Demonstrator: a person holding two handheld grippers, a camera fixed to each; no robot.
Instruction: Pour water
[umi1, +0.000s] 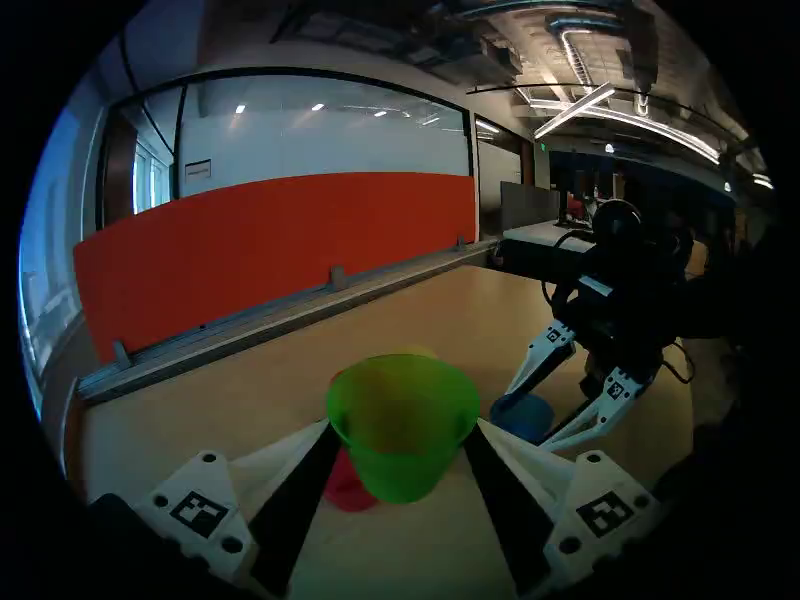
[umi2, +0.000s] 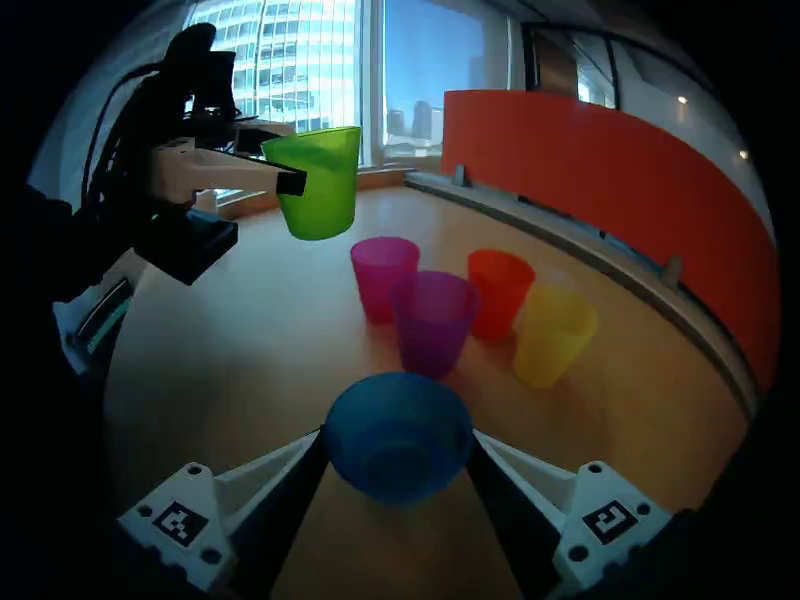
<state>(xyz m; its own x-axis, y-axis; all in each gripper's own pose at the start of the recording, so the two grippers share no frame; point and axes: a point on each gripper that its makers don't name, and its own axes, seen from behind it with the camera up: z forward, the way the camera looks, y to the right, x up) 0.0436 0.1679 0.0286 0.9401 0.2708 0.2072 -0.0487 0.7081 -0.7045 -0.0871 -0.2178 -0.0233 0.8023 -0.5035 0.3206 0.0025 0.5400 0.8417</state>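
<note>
step: likely pour from green cup (umi1: 400, 400) into blue cup (umi2: 398, 435); no tilt to speak of yet, so pour not begun
left gripper (umi1: 402, 440): narrow, both fingers pressing green cup's sides, cup held up off table (umi2: 250, 340)
right gripper (umi2: 398, 445): narrow, both fingers clamped on blue cup, held low, mouth up; touching table or not, can't tell
cup positions: green high and well apart from blue, off to the right gripper's left; the two grippers roughly face each other
water: can't see any in either cup
other cups: pink (umi2: 383, 275), purple (umi2: 433, 320), orange (umi2: 498, 290), yellow (umi2: 552, 330), clustered on table beyond blue, purple nearest
do it well: bring green rim over blue's mouth first, then tilt slowly from the wrist; keep blue level and steady; keep clear of purple
left hand pose: fingers about level, cup near upright
risk: thin plastic may flex or slip under the squeeze, spilling beside blue
</note>
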